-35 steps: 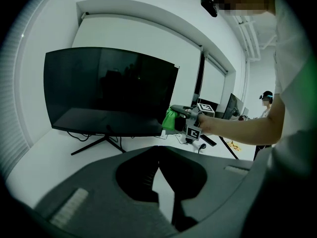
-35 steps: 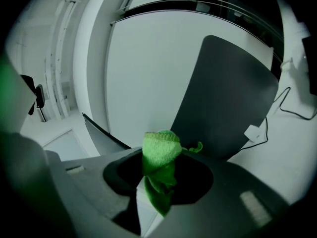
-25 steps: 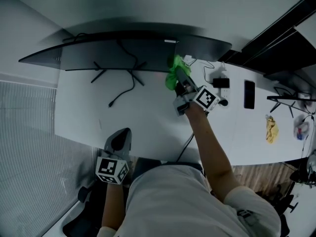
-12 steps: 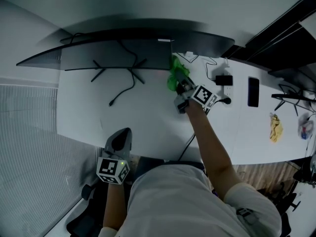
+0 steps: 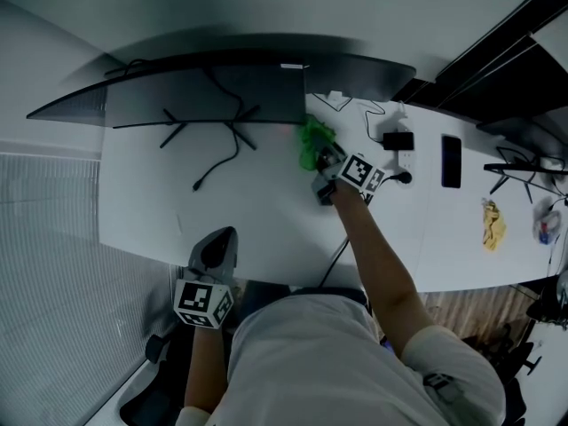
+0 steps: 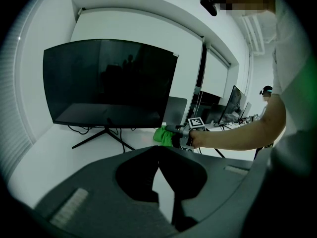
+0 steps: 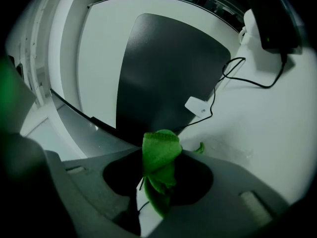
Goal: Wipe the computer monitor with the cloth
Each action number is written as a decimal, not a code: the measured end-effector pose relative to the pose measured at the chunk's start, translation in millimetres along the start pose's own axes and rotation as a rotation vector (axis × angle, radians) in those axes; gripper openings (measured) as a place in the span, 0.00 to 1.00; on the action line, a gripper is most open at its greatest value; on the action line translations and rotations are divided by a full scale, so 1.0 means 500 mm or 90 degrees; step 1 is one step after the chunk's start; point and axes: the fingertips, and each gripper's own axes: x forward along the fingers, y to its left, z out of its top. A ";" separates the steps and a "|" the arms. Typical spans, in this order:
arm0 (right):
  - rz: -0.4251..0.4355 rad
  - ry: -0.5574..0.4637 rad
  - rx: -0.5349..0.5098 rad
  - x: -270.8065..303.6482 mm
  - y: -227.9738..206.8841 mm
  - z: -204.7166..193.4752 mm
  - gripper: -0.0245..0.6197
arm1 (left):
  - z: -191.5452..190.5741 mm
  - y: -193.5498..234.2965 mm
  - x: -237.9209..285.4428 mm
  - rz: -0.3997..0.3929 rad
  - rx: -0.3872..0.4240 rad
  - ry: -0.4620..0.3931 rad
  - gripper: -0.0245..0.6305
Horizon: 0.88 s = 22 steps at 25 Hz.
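The wide curved monitor [image 5: 204, 96] stands at the back of the white desk [image 5: 257, 211], its screen dark [image 6: 109, 81]. The green cloth [image 5: 311, 142] is bunched at the monitor's lower right corner. My right gripper [image 5: 321, 155] is shut on the cloth [image 7: 159, 157], which sticks out between its jaws toward a dark panel [image 7: 168, 68]. From the left gripper view the cloth [image 6: 161, 134] and right gripper [image 6: 179, 135] sit just below the screen's right end. My left gripper [image 5: 217, 242] hangs at the desk's near edge, jaws together [image 6: 158, 150], holding nothing.
A second dark panel [image 5: 364, 76] stands right of the monitor. Cables [image 5: 222, 158] trail under the monitor's stand. A black adaptor [image 5: 397, 142], a black phone [image 5: 446, 161] and a yellow rag [image 5: 491, 224] lie on the desk's right part. A white tag on a cord [image 7: 200, 105] lies ahead.
My right gripper has drawn the green cloth slightly down and toward me at the monitor's right end. The left gripper has stayed at the desk's near edge.
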 end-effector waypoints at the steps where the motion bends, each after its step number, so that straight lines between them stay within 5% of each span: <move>1: -0.007 0.001 -0.016 0.000 0.000 -0.002 0.25 | -0.003 0.000 -0.004 -0.002 -0.001 -0.001 0.05; 10: -0.059 0.047 -0.229 0.016 0.047 -0.035 0.25 | -0.034 0.039 -0.067 -0.006 -0.015 -0.015 0.05; 22: -0.105 0.054 -0.278 0.052 0.089 -0.062 0.25 | -0.071 0.129 -0.139 -0.018 -0.022 -0.033 0.05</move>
